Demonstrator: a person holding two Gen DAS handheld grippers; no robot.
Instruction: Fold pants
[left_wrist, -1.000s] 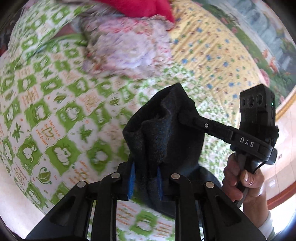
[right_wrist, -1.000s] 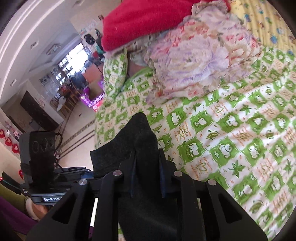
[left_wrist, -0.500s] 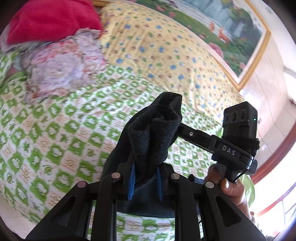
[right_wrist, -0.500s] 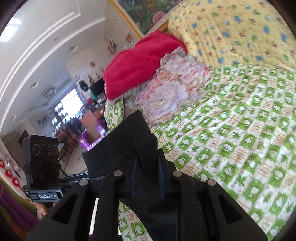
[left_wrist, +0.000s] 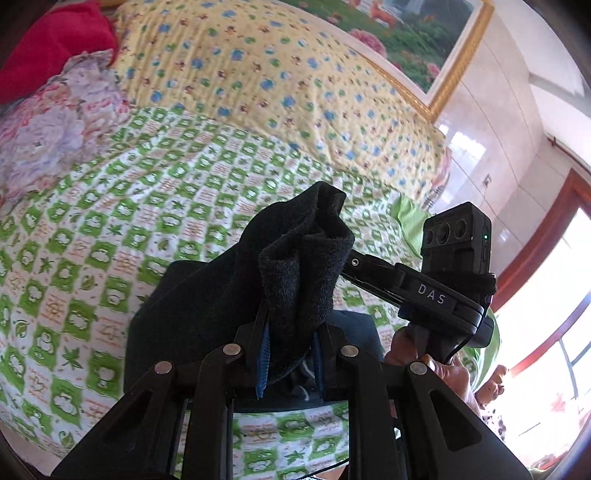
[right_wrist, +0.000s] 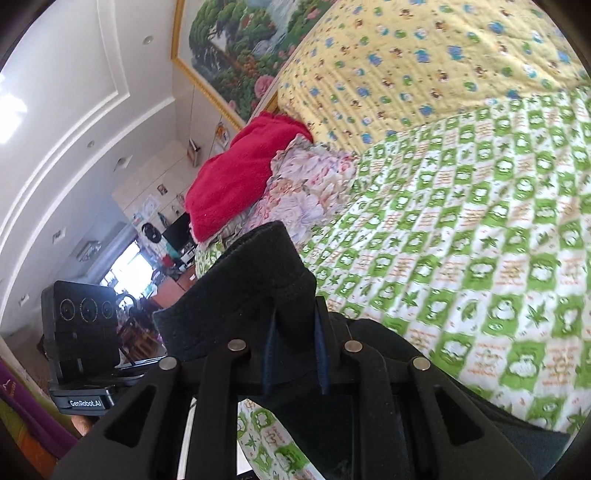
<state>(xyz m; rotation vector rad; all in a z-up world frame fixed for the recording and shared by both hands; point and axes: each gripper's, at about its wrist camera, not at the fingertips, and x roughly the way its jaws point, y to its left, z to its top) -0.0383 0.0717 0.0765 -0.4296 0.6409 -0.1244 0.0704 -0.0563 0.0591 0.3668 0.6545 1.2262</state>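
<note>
- Left wrist view: the left gripper (left_wrist: 288, 354) is clamped on a bunched fold of the black pants (left_wrist: 295, 266); the cloth hangs down over the green-checked bedsheet (left_wrist: 92, 229)
- Right wrist view: the right gripper (right_wrist: 293, 350) is clamped on another edge of the pants (right_wrist: 255, 288), held above the sheet (right_wrist: 480, 240)
- Beyond lie a yellow quilt (left_wrist: 258, 74), a floral bundle (right_wrist: 306, 192) and a red blanket (right_wrist: 236, 177); a framed painting (right_wrist: 236, 48) hangs behind
</note>
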